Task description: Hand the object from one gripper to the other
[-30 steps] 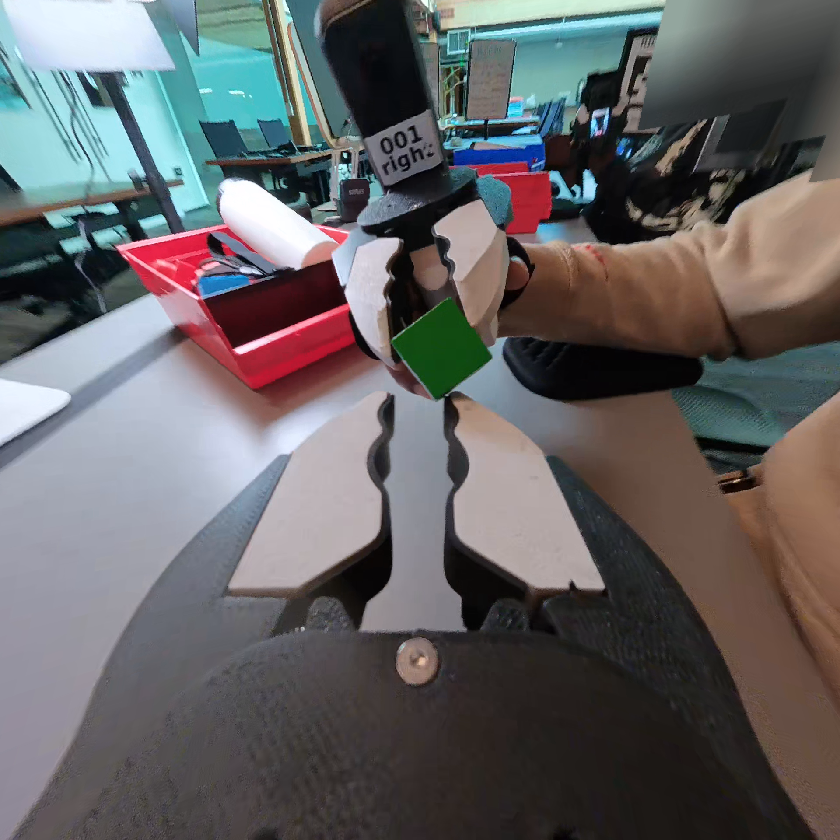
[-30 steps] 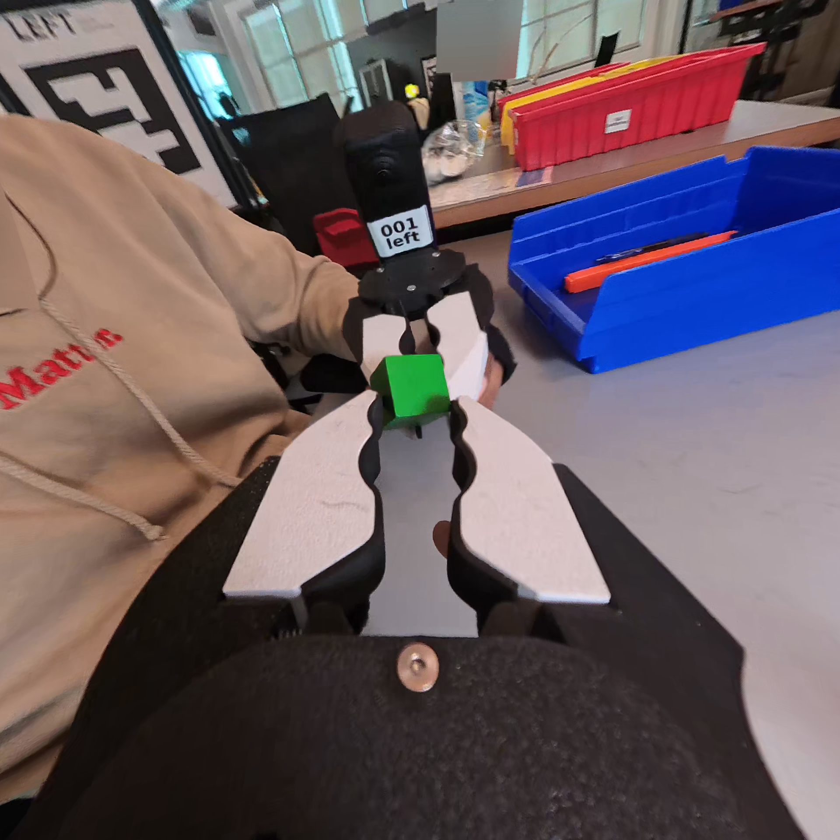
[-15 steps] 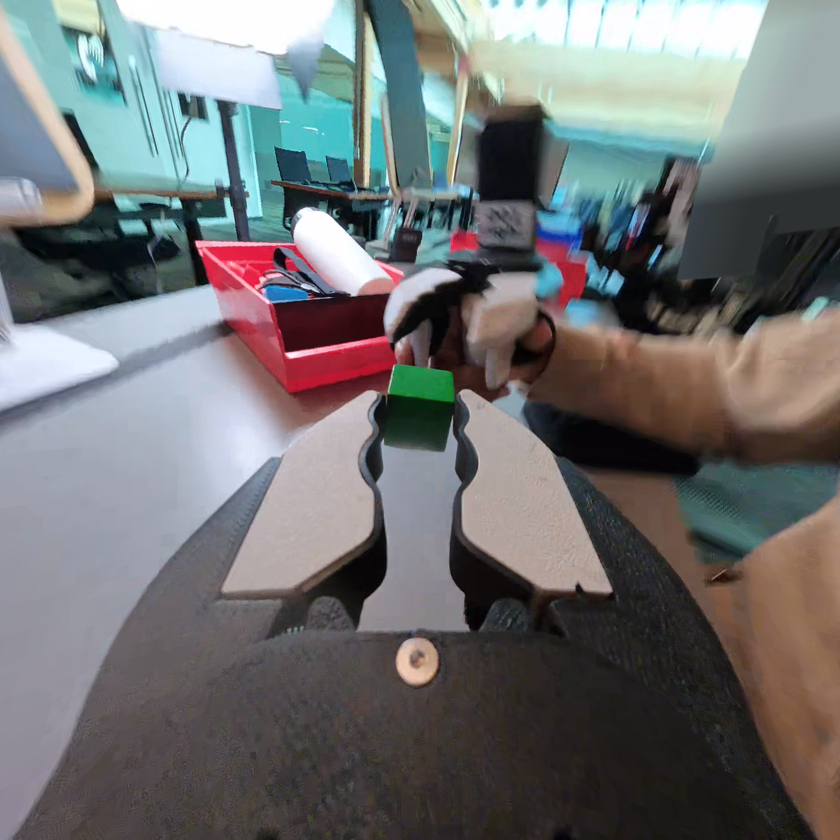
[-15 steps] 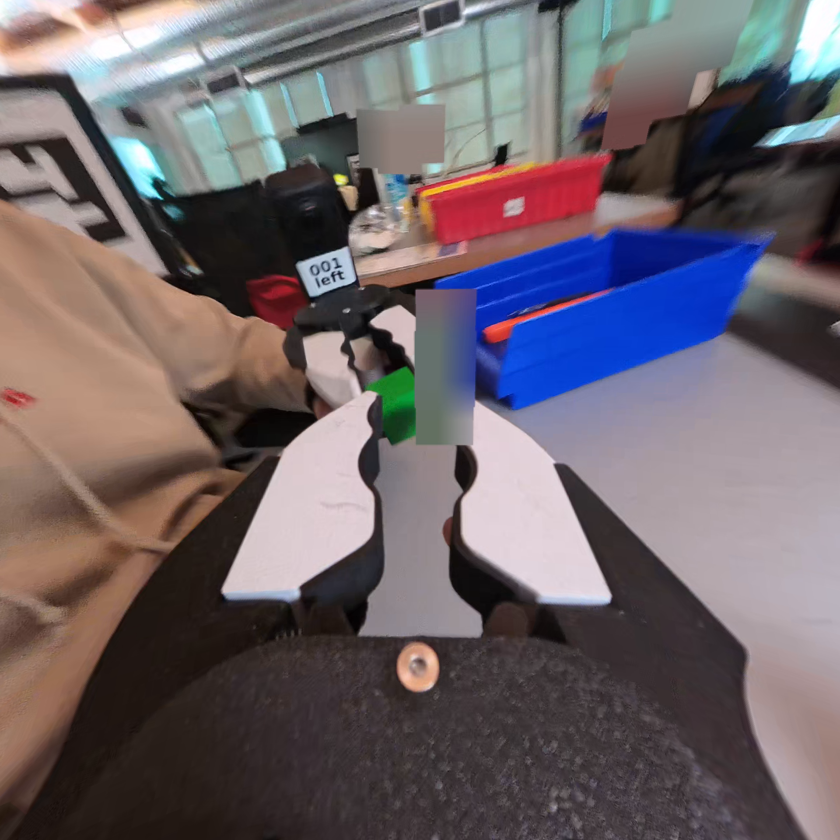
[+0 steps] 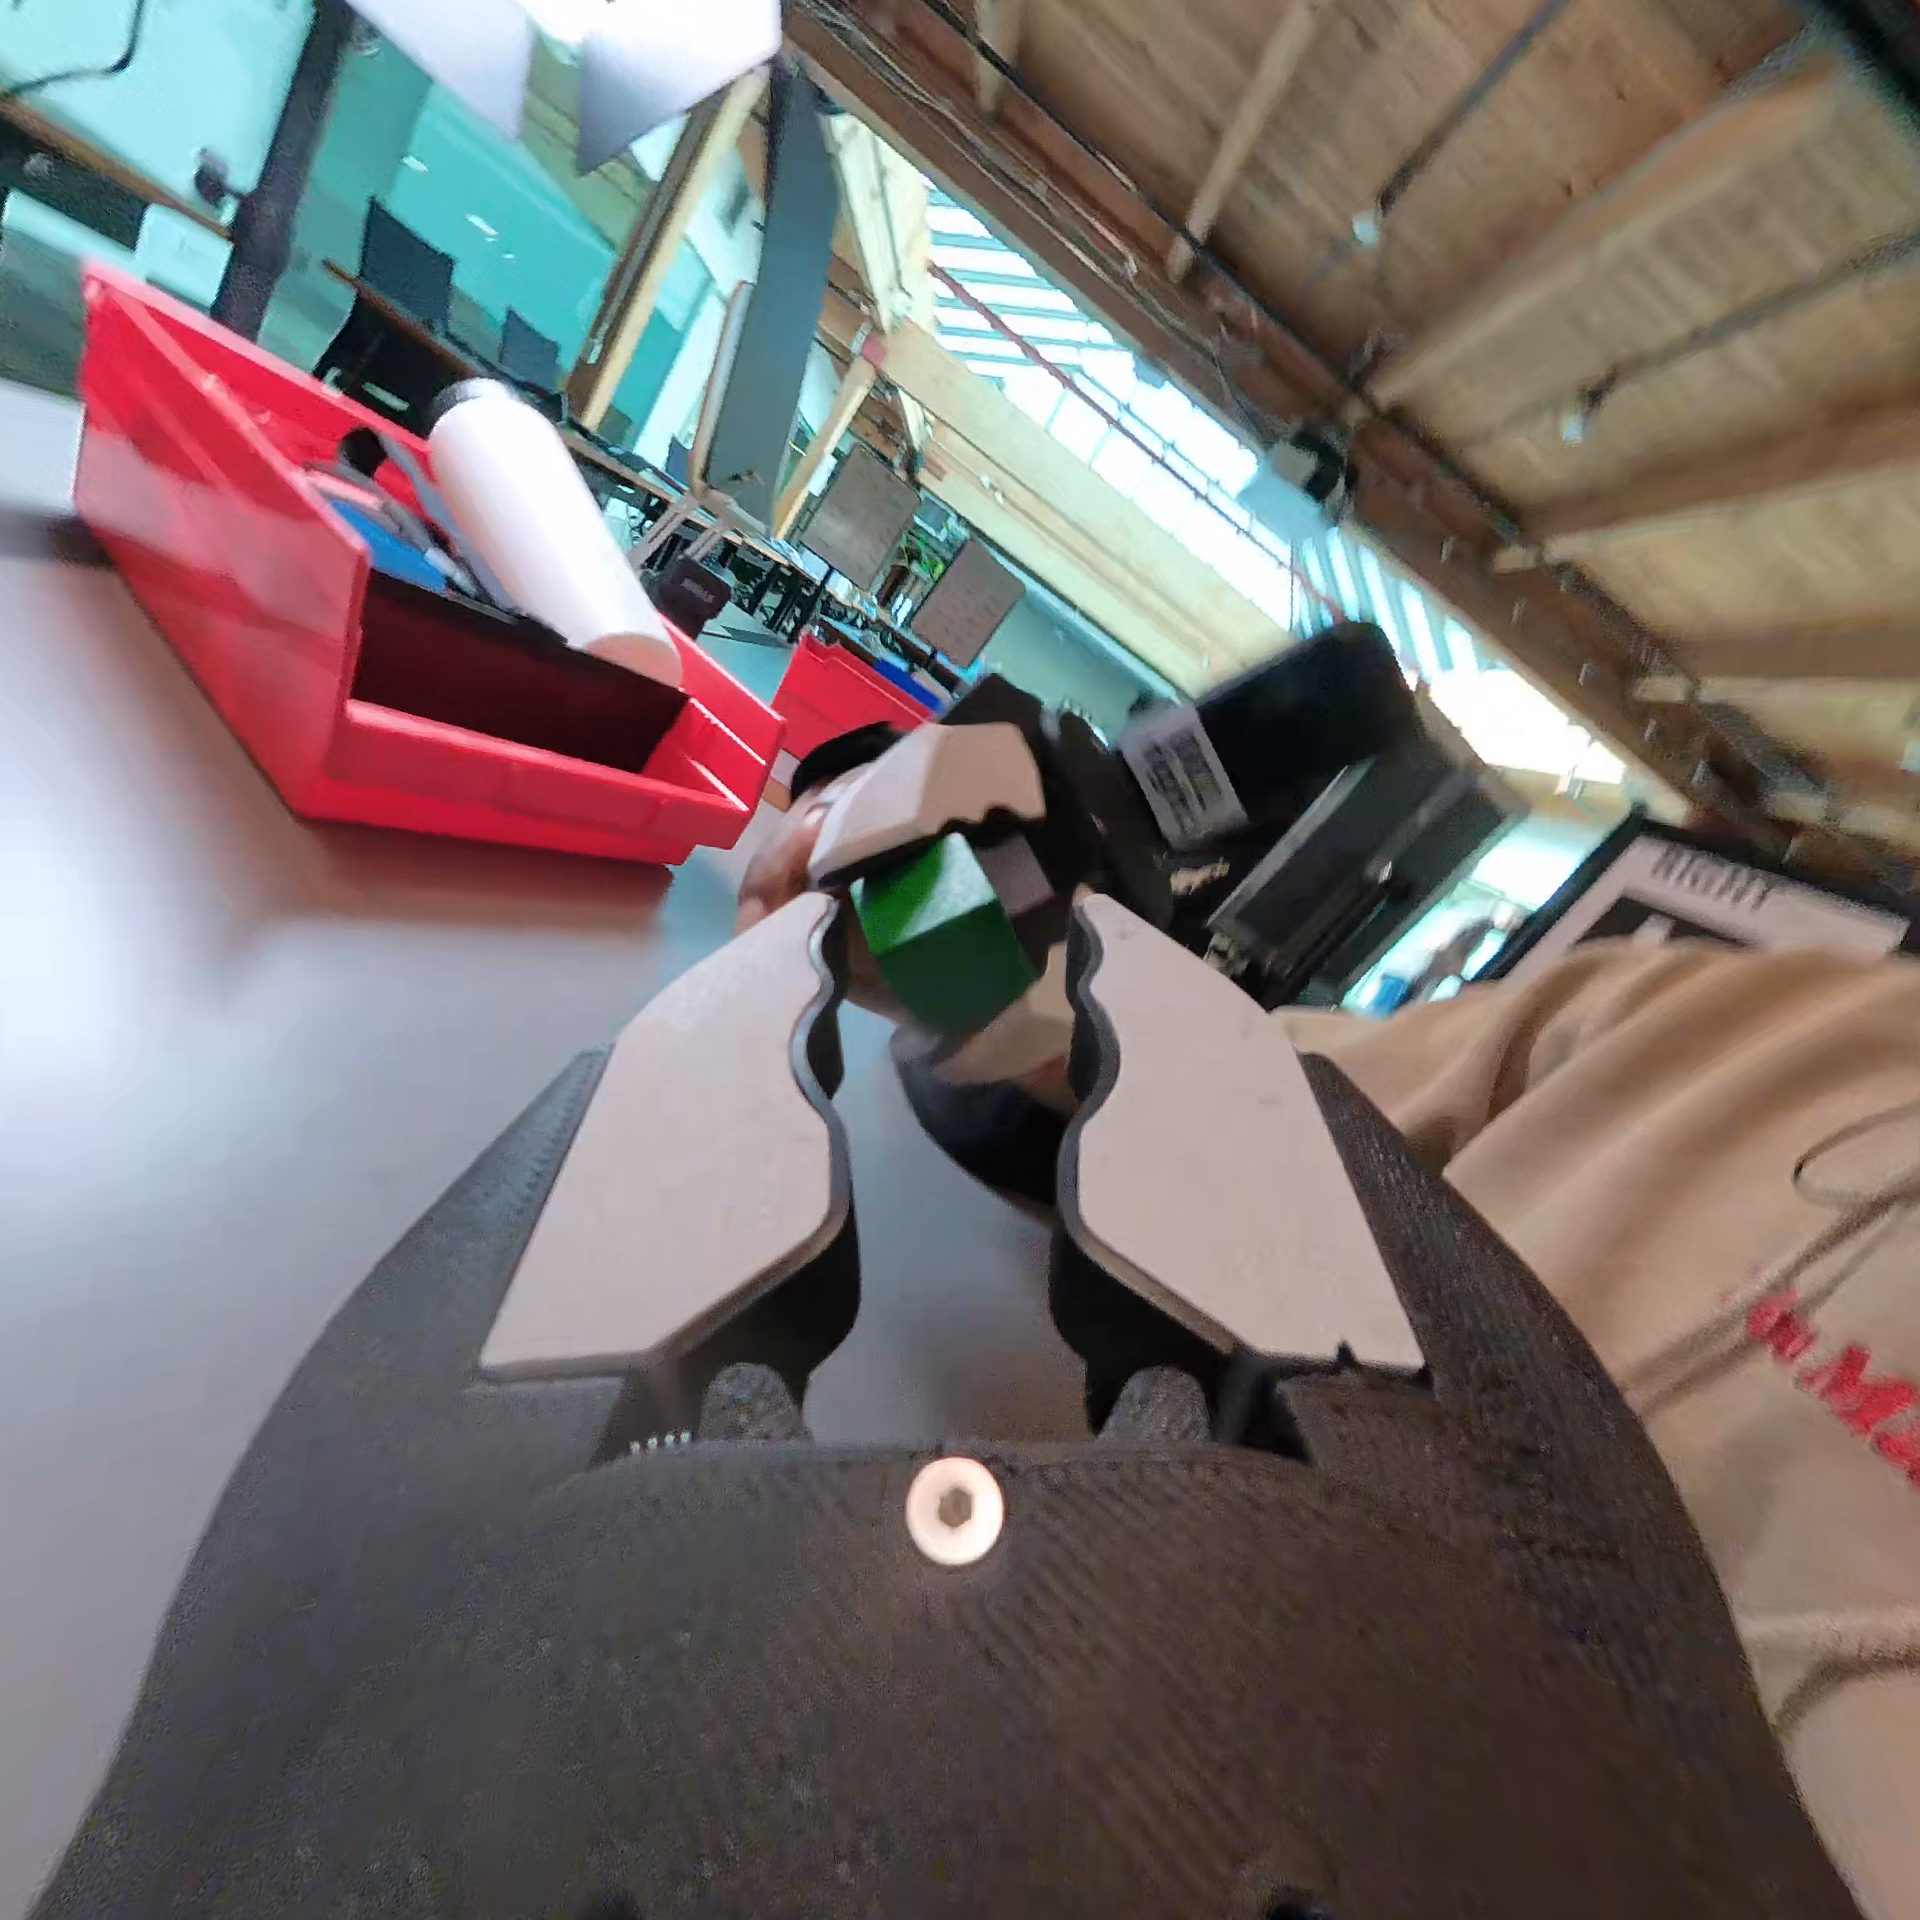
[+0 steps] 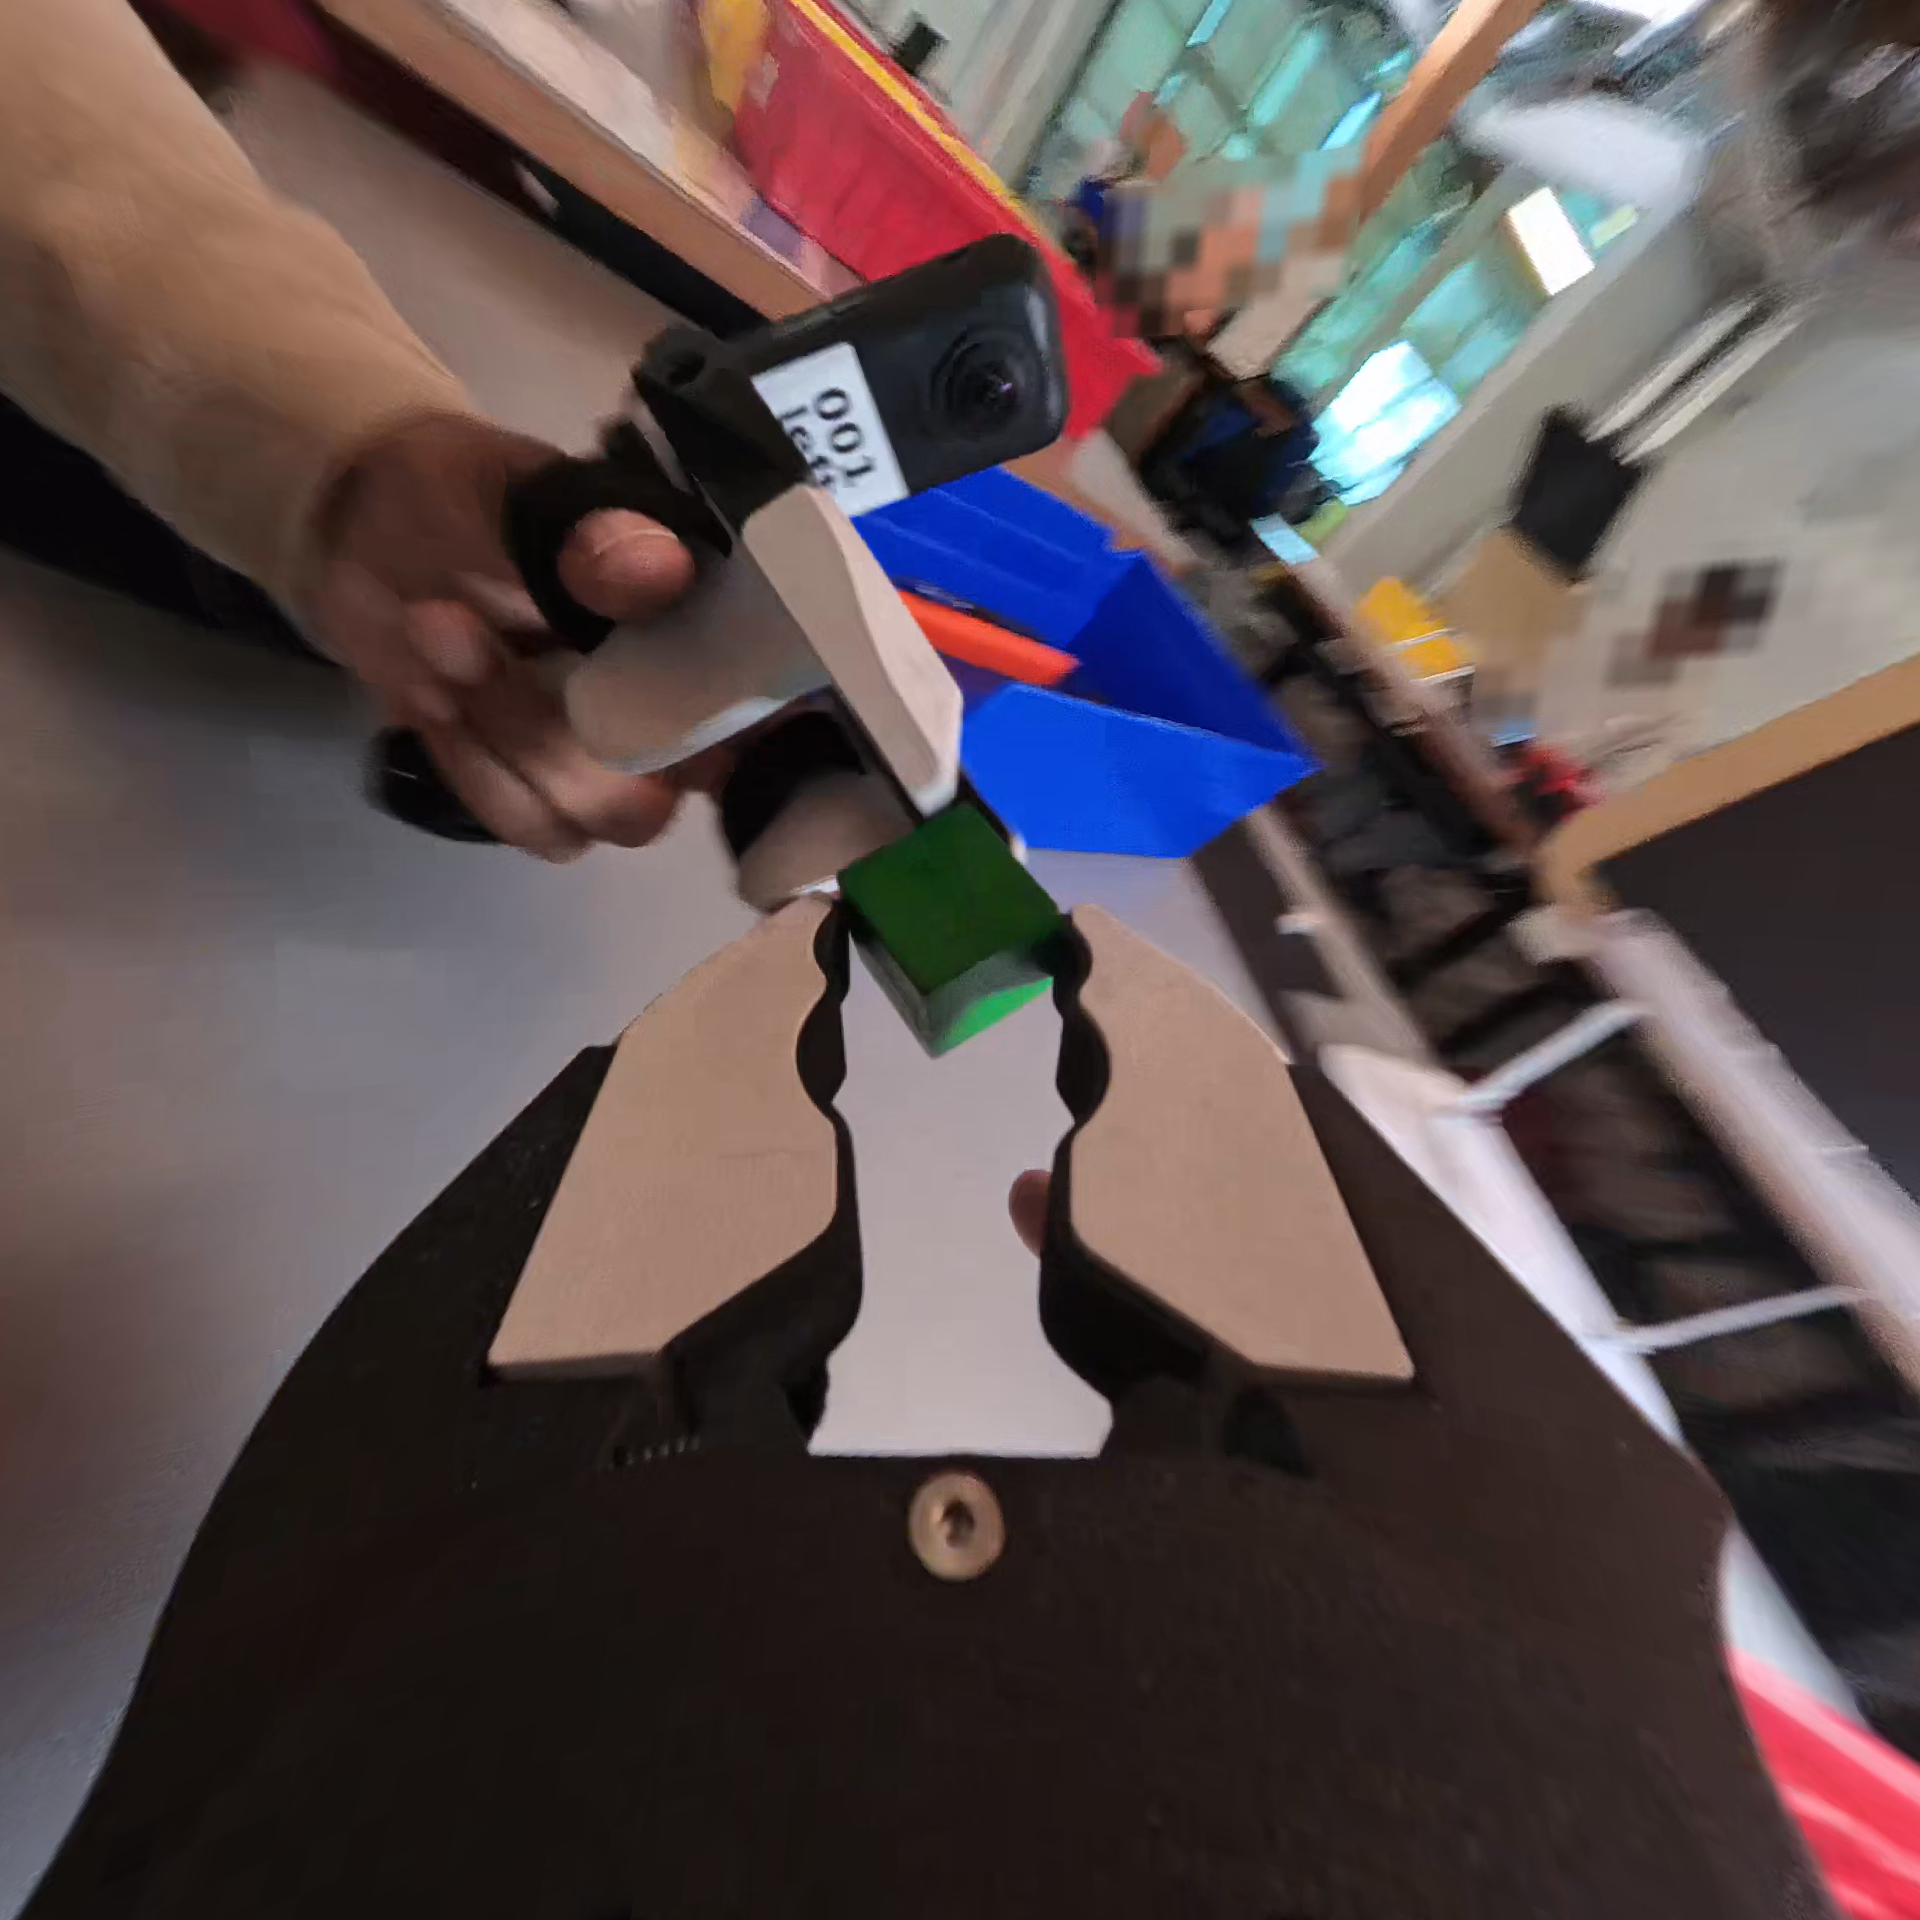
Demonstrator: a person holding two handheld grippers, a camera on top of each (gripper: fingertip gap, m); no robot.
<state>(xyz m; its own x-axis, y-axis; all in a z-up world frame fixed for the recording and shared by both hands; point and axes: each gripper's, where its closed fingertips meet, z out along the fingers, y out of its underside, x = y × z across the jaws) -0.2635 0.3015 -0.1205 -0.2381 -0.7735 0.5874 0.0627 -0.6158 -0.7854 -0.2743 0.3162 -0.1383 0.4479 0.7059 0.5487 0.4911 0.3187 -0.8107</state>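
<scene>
Between both tools' (image 5: 951,914) tips, green cube (image 6: 951,914)

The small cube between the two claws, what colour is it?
Green. The small green cube shows best in the right wrist view.

Cube (image 5: 940,951) green. Gripper fingers (image 5: 686,1143) pale grey, wavy black edging; gripper bodies black. Bin (image 5: 416,717) red, white cylinder (image 5: 551,540) inside. Second bin (image 6: 1101,748) blue, holding orange stick (image 6: 987,649). Sleeve (image 6: 177,301) beige. Table (image 5: 208,1039) grey.

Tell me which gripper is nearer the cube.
Right. The right gripper clamps the cube in its jaws. The left gripper straddles it, jaws open, gap on one side.
</scene>
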